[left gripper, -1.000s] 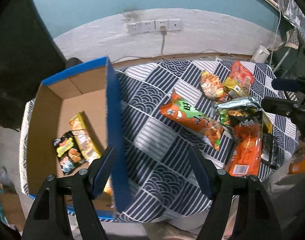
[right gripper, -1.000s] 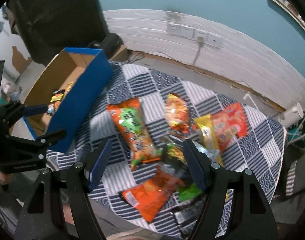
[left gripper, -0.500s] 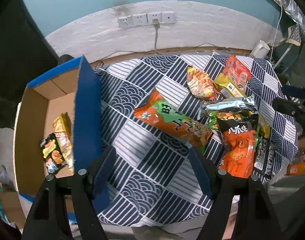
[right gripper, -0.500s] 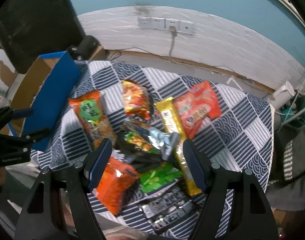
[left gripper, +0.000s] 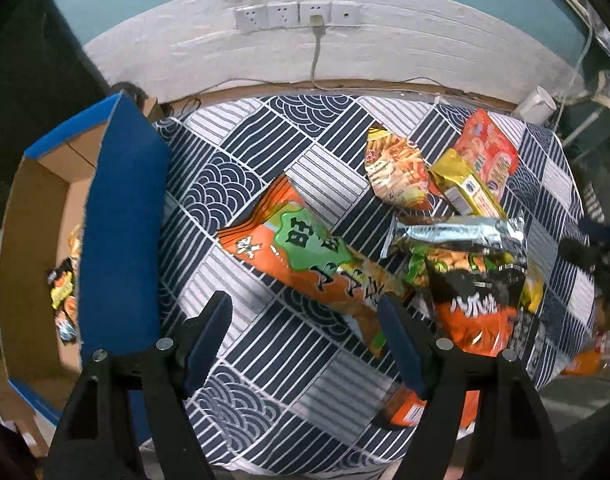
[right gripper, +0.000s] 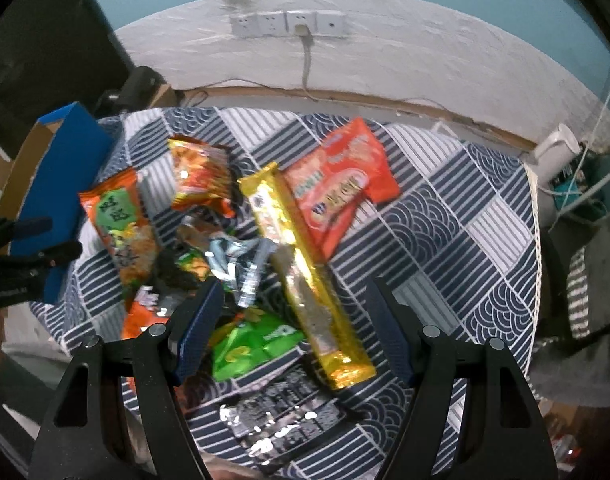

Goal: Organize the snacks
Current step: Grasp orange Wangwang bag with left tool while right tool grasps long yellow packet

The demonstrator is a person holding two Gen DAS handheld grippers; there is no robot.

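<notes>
Orange snack bag (left gripper: pixel 313 264) lying on table cloth (left gripper: pixel 265 340); left gripper (left gripper: pixel 305 332) and right gripper (right gripper: pixel 293 320) hanging above, jaws wide open, holding nothing.

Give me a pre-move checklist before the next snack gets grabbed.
1. Right gripper open: ok.
2. Left gripper open, nothing held: ok.
3. Long gold packet lies between the right gripper's fingers in view: ok.
4. Gold packet free to lift: not ok, its far end touches the red bag.
5. Box open, room inside: ok.
6. Height above the packet: cannot tell.
</notes>
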